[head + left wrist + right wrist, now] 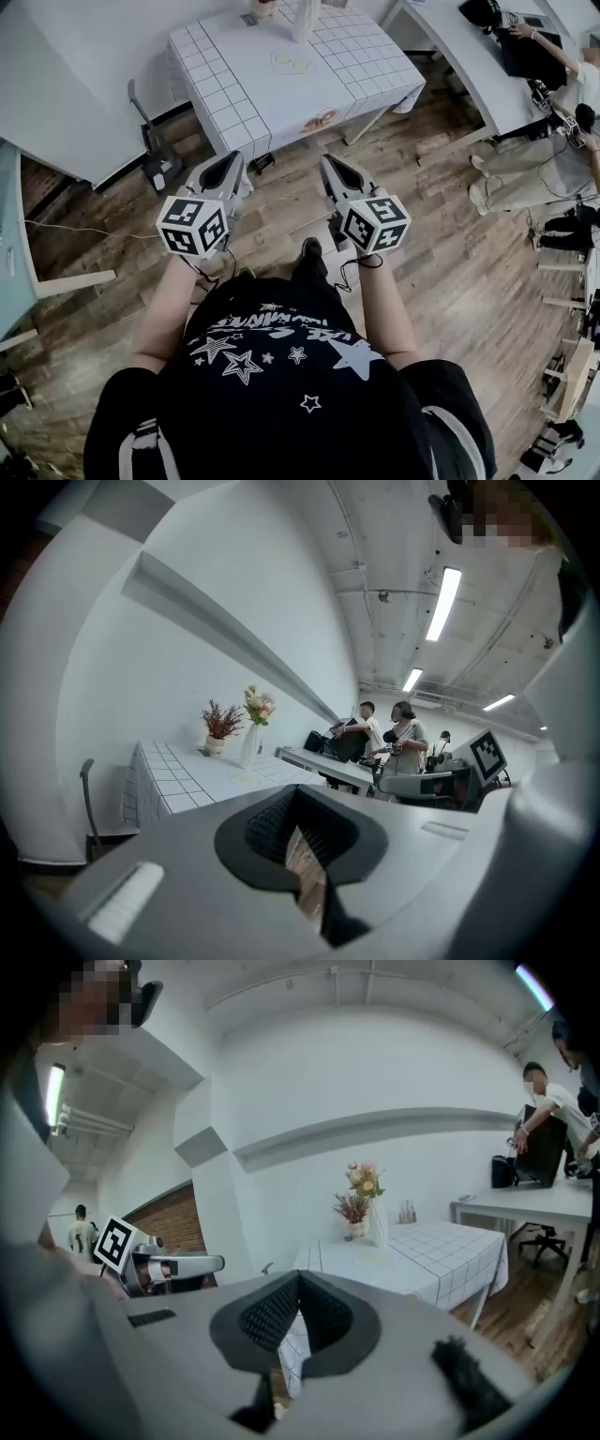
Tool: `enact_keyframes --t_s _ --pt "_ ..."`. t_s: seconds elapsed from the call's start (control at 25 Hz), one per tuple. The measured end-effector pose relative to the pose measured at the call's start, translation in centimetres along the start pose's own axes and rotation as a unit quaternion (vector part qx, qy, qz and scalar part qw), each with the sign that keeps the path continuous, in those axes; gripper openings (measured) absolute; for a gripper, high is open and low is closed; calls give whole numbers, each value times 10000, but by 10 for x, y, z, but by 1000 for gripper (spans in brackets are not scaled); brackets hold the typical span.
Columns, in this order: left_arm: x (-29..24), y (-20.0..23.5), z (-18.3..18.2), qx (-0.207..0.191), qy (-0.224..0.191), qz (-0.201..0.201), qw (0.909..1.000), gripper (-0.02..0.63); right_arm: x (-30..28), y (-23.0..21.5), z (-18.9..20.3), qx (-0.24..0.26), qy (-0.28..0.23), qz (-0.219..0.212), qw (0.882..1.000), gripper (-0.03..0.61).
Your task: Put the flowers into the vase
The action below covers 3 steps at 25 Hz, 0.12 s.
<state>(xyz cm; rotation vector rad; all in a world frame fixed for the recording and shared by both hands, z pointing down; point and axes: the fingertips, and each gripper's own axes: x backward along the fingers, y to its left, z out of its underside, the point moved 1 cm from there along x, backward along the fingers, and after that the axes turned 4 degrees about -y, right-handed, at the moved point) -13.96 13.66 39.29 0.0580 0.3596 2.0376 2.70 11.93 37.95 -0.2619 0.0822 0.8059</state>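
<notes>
A tall white vase (249, 745) with pale flowers (258, 705) in it stands at the far end of a table with a white checked cloth (234, 89). In the right gripper view the vase (377, 1221) and flowers (364, 1179) show at mid-distance. My left gripper (234, 161) and right gripper (330, 161) are held side by side over the wooden floor, well short of the table. Both point toward it. The left gripper's jaws (298, 803) are shut on nothing. The right gripper's jaws (298, 1288) are also shut and empty.
A small pot of reddish dried flowers (217, 726) stands beside the vase. A pale yellow-green patch (291, 63) lies on the cloth. A dark chair (155, 141) stands left of the table. Right of it is a long white desk (478, 56) with people (562, 141) nearby.
</notes>
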Motion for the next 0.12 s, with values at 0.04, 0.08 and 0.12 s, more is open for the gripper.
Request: enact_keyframes --t_s 0.04,0.08,0.12 --pt "5 1 4 29 39 44 10000 8 3 5 6 -27 48 78 10000 11" --pt "10 1 8 57 79 86 9999 8 7 10 13 -60 96 154 9998 11" --pt "15 2 11 85 118 128 9998 8 10 15 19 -95 141 228 9996 11"
